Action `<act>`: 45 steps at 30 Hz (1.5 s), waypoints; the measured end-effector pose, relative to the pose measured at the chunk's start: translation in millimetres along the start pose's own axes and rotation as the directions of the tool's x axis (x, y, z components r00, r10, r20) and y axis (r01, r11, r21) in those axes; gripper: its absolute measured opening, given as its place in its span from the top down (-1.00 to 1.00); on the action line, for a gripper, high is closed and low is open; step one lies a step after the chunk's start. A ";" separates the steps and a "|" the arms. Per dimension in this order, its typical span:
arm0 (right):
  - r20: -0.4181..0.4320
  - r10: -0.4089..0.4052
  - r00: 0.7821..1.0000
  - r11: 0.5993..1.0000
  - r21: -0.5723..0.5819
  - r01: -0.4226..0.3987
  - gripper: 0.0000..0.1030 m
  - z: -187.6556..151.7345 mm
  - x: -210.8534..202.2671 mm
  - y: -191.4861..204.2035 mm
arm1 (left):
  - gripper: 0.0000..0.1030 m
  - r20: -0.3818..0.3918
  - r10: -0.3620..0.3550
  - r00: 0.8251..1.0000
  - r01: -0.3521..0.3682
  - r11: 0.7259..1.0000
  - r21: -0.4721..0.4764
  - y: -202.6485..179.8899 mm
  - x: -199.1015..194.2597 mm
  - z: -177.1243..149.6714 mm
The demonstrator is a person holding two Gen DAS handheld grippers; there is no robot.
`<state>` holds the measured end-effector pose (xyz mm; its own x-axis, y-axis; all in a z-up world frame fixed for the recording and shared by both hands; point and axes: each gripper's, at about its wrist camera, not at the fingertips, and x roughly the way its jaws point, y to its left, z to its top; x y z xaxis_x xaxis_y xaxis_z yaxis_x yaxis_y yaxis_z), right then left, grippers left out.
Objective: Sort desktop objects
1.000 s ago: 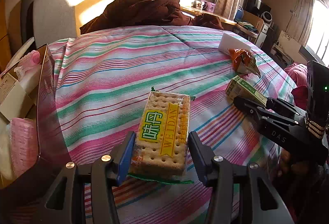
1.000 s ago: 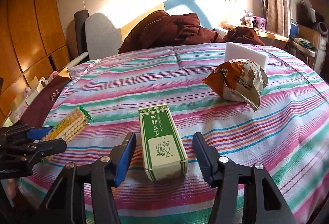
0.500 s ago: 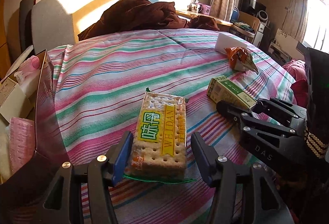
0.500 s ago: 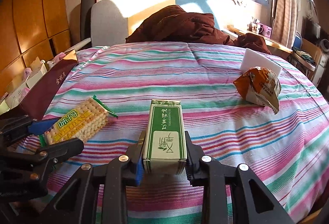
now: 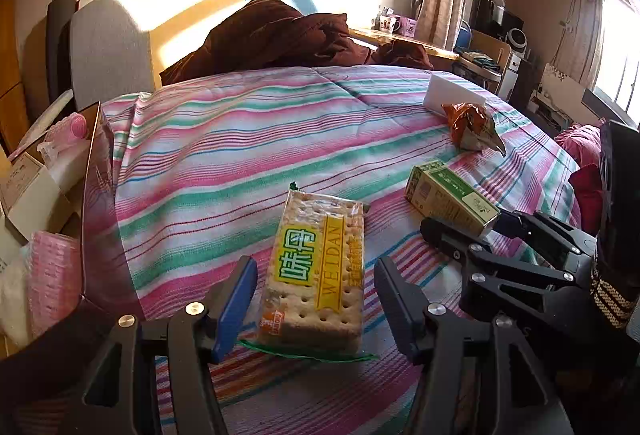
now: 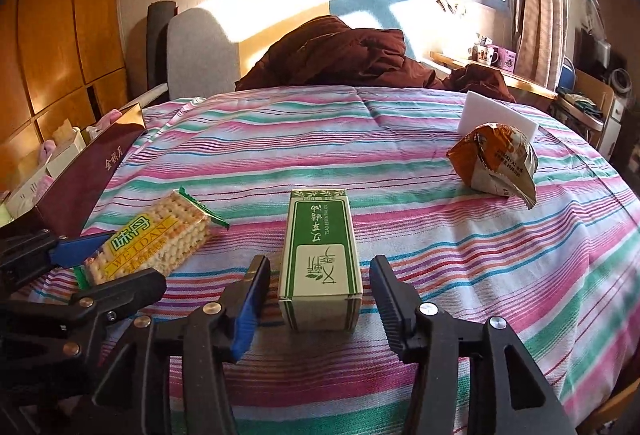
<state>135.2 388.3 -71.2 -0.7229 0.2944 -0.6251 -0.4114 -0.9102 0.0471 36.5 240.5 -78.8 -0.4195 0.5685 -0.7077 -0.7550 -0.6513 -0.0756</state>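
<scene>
Jaws of the left gripper [image 5: 312,299] opening, cracker pack [image 5: 316,271] between them, gaps both sides, pads not touching it. Jaws of the right gripper [image 6: 320,299] opening too, green box [image 6: 320,263] between them, clear of both pads. Both items lie flat on the striped bed [image 6: 400,123] near its front edge, pack toward the front-left, box just right of it, apart. Right gripper shows in the left view at the box's near end [image 5: 496,231]; left gripper shows at lower left of the right view around the pack [image 6: 104,267]. Orange snack bag [image 6: 496,163] farther back toward the right edge, white block [image 6: 492,111] just behind it, touching or nearly. Brown quilt [image 6: 340,55] heaped at the far edge. Dark red box [image 6: 88,175] off the left edge, with pink items inside [image 5: 52,275].
</scene>
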 end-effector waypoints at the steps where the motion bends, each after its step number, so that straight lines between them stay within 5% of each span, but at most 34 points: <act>1: 0.004 0.008 1.000 1.000 0.010 -0.008 -0.04 -0.4 -0.7 -1.5 | -0.21 -0.002 -0.005 1.000 0.005 1.000 0.012 -0.5 0.8 0.9; 14: 0.005 0.042 0.999 0.998 0.052 -0.042 -0.09 0.8 -2.9 -7.1 | -0.13 -0.014 -0.045 0.999 0.045 0.999 0.024 6.1 11.9 1.3; 17: 0.004 0.037 0.999 0.998 0.054 -0.037 -0.03 1.0 -3.5 -8.3 | 0.01 -0.005 -0.031 1.000 0.031 0.999 0.024 6.5 10.9 -0.4; 21: -0.004 0.013 1.000 1.000 0.024 -0.013 0.35 1.1 -4.1 -7.5 | 0.05 0.006 -0.038 0.999 0.038 0.999 0.006 7.6 7.2 -3.4; 33: 0.009 0.069 0.998 0.997 -0.042 -0.068 0.39 8.7 -16.4 15.8 | 0.06 0.082 -0.054 0.995 0.057 0.998 -0.030 18.4 -37.1 -3.8; 39: 0.031 0.141 0.990 0.988 -0.060 -0.139 0.39 26.3 -23.7 36.2 | 0.06 0.139 -0.010 0.990 0.021 0.997 -0.073 41.0 -72.8 -4.6; 45: 0.033 0.272 0.962 0.957 -0.114 -0.266 0.39 54.8 -22.8 80.4 | 0.06 0.172 0.112 0.979 -0.081 0.980 -0.182 99.0 -103.3 -6.4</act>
<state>88.2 324.4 -10.6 -0.8255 0.0455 -0.5626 -0.1381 -0.9827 0.1231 8.3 114.0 -17.7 -0.5822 0.5696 -0.5803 -0.6145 -0.7755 -0.1448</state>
